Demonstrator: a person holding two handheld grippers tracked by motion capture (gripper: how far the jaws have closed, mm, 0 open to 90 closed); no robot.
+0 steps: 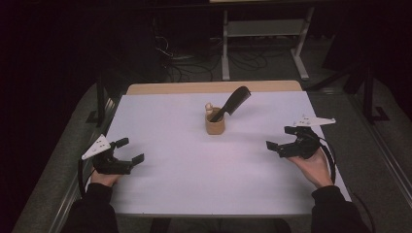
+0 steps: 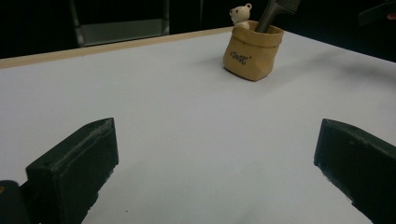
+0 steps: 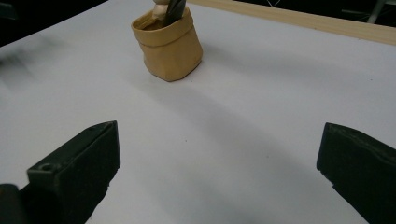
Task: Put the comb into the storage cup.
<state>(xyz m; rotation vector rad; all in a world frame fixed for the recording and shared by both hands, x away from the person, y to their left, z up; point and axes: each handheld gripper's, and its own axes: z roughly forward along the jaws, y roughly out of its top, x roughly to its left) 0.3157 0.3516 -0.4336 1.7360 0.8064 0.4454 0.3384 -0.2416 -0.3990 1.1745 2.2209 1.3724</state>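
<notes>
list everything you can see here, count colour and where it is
pouch: 1, tan, upright at the table's middle toward the far side
comb: 1, black, handle down in the pouch, leaning right
bear figure: 1, cream, at the pouch's rim
table: 1, white top with a wooden far edge
metal frame: 1, pale, on the floor beyond the table
cables: several, dark, on the floor behind
left gripper: 1, black, open, over the near left
right gripper: 1, black, open, over the near right

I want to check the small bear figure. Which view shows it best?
The left gripper view: the bear peeks clearly over the pouch rim beside the comb. The high view shows a pale speck; the right gripper view shows a cropped sliver.
</notes>
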